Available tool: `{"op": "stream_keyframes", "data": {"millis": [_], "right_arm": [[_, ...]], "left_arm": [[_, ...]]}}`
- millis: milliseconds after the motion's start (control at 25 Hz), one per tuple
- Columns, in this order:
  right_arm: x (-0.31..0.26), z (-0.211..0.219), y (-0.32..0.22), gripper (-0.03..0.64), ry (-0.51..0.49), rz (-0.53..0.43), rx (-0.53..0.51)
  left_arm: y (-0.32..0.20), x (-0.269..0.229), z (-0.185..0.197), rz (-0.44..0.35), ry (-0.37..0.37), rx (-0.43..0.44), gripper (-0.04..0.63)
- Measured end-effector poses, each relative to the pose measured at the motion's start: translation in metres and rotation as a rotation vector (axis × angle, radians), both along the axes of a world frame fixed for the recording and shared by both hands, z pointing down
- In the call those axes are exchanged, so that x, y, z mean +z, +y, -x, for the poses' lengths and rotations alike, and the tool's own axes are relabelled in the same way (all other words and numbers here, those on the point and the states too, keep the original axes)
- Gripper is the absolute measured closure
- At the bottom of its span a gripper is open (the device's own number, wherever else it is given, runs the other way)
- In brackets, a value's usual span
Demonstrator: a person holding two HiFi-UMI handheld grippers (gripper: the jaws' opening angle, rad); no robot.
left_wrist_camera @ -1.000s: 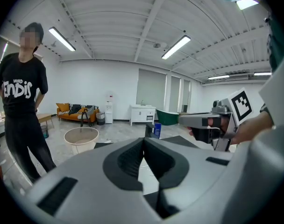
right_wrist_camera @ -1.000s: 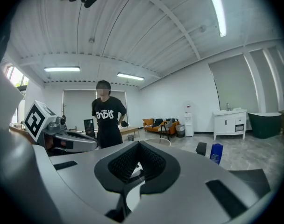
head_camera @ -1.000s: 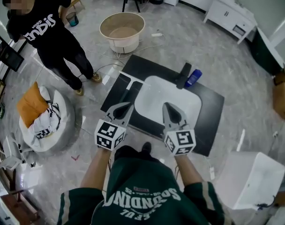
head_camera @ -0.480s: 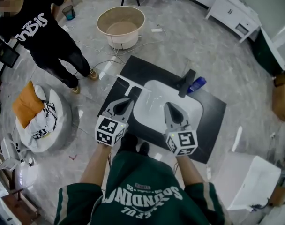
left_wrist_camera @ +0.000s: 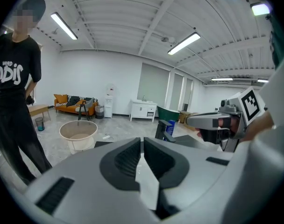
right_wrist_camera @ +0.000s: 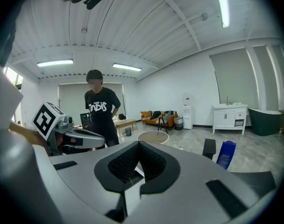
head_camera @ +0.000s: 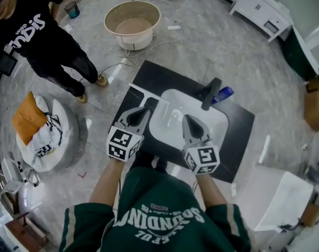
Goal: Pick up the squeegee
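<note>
Left tongs point(head_camera: 145, 110) and right tongs point(head_camera: 184, 117) are both pinched together, empty. We spot the squeegee point(head_camera: 145, 93) on the black slab point(head_camera: 234, 124), just beyond the left tips, beside the white basin point(head_camera: 201, 121).

The room is bright. Long ceiling lights point(left_wrist_camera: 184, 43) shine white and glare a little. The pale floor point(head_camera: 217, 41) is a bit shiny, and the shadows on it are soft and faint. The head view is sharp but bends at its edges. Both gripper views are round with dark corners, and straight lines curve. The left gripper point(left_wrist_camera: 142, 143) and right gripper point(right_wrist_camera: 138, 144) sit so close to their cameras that they look fuzzy.
</note>
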State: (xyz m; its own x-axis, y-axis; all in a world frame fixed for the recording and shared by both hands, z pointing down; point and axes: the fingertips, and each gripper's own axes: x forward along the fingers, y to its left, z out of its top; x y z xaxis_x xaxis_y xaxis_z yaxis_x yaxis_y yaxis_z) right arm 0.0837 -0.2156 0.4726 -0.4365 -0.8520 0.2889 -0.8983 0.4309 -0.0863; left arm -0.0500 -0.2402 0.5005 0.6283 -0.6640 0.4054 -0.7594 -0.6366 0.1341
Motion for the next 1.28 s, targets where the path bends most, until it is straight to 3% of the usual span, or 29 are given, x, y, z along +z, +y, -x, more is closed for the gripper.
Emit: {"op": "stream_keyframes", "data": {"millis": [120,280,400,720,960,1280], "right_arm": [[0.003,0.000,-0.003,0.615,-0.002,0.008,0.009],[0.013,0.002,-0.006,0.615,-0.015,0.026,0.023],[0.017,0.010,-0.004,0.615,-0.015,0.042,0.009],[0.029,0.016,0.003,0.615,-0.001,0.072,-0.004],[0.042,0.018,0.008,0.615,0.015,0.105,-0.007],[0.055,0.022,0.006,0.615,0.032,0.141,-0.006]], "left_arm": [[-0.002,0.007,0.003,0.020,-0.003,-0.004,0.578],[-0.002,0.023,0.005,0.069,-0.014,-0.003,0.440],[-0.001,0.030,0.010,0.083,-0.014,-0.018,0.398],[0.005,0.058,0.029,0.136,-0.069,-0.041,0.396],[0.012,0.093,0.041,0.214,-0.055,-0.076,0.396],[0.014,0.134,0.050,0.285,-0.096,-0.077,0.396]]}}
